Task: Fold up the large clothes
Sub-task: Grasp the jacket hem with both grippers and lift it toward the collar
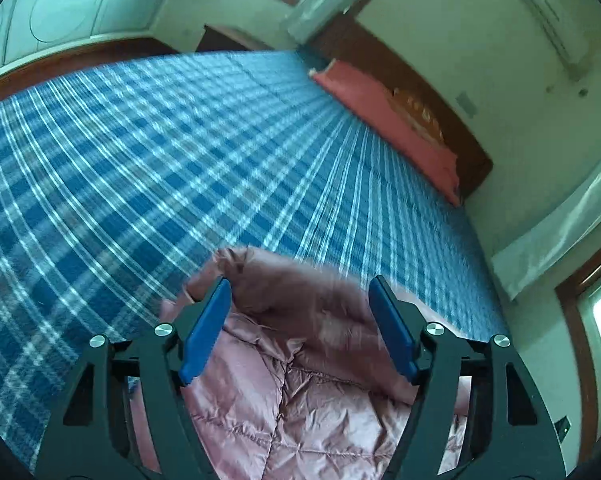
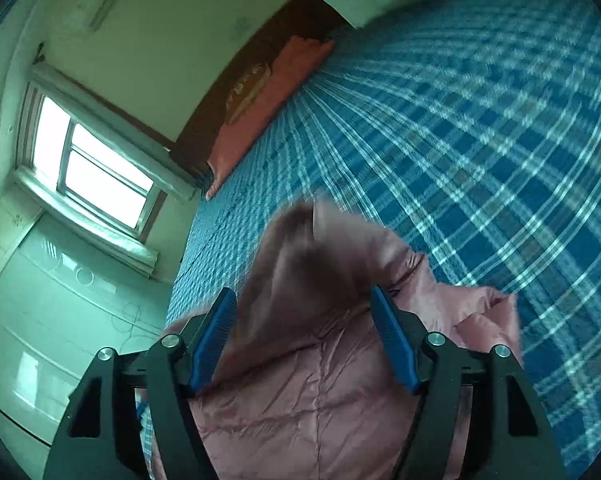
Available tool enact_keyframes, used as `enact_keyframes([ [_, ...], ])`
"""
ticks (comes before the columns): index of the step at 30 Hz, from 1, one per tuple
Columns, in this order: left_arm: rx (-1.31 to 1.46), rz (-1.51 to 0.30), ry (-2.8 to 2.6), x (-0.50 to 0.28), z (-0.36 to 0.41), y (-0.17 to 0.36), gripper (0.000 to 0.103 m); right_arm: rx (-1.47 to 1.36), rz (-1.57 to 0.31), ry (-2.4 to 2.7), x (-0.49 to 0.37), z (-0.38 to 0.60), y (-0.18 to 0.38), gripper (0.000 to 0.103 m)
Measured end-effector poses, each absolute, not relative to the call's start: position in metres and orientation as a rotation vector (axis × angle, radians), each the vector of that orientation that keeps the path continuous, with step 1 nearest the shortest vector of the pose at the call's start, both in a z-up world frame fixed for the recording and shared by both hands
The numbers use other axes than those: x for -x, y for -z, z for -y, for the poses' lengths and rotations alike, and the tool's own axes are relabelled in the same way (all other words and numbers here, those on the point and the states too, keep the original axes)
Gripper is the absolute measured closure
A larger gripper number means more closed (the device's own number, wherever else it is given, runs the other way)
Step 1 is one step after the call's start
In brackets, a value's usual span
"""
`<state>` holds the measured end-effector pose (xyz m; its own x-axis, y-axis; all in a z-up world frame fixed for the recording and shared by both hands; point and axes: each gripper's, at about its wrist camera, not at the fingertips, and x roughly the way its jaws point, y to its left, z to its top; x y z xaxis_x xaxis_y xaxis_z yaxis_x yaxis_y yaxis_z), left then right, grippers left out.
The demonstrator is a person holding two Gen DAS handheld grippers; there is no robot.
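A pink quilted down jacket point(image 1: 300, 400) lies on the bed, bunched in folds, with a blurred fold nearest the fingertips. My left gripper point(image 1: 299, 280) hovers just over it, blue pads point(image 1: 204, 336) wide apart, cloth beneath and between them but not pinched. In the right wrist view the same jacket point(image 2: 320, 400) fills the lower middle, and a blurred flap of it stands up between the fingers. My right gripper point(image 2: 302, 290) is open too, its pads point(image 2: 396, 344) standing off the cloth.
The bed's blue plaid sheet point(image 1: 140, 160) point(image 2: 480, 140) stretches far beyond the jacket. A reddish pillow point(image 1: 380, 116) point(image 2: 268, 92) leans on the wooden headboard point(image 1: 440, 120). A window point(image 2: 96, 168) and pale wardrobe point(image 2: 40, 320) stand beside the bed.
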<state>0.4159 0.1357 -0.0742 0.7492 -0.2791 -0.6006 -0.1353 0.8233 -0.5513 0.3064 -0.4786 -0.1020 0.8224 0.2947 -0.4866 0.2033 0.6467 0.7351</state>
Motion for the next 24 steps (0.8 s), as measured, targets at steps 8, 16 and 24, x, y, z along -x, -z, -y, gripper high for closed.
enact_keyframes([
  [8,0.453,-0.748,0.070,-0.402,-0.128,0.075,0.044,-0.714,-0.723,-0.038,-0.326,0.438,0.100,0.055],
  [16,0.387,-0.798,0.019,-0.444,-0.107,0.103,0.044,-0.460,-0.841,-0.041,-0.408,0.368,0.111,0.059],
  [24,0.336,-0.855,0.004,-0.464,-0.101,0.121,0.044,-0.375,-0.913,-0.014,-0.426,0.366,0.126,0.059],
])
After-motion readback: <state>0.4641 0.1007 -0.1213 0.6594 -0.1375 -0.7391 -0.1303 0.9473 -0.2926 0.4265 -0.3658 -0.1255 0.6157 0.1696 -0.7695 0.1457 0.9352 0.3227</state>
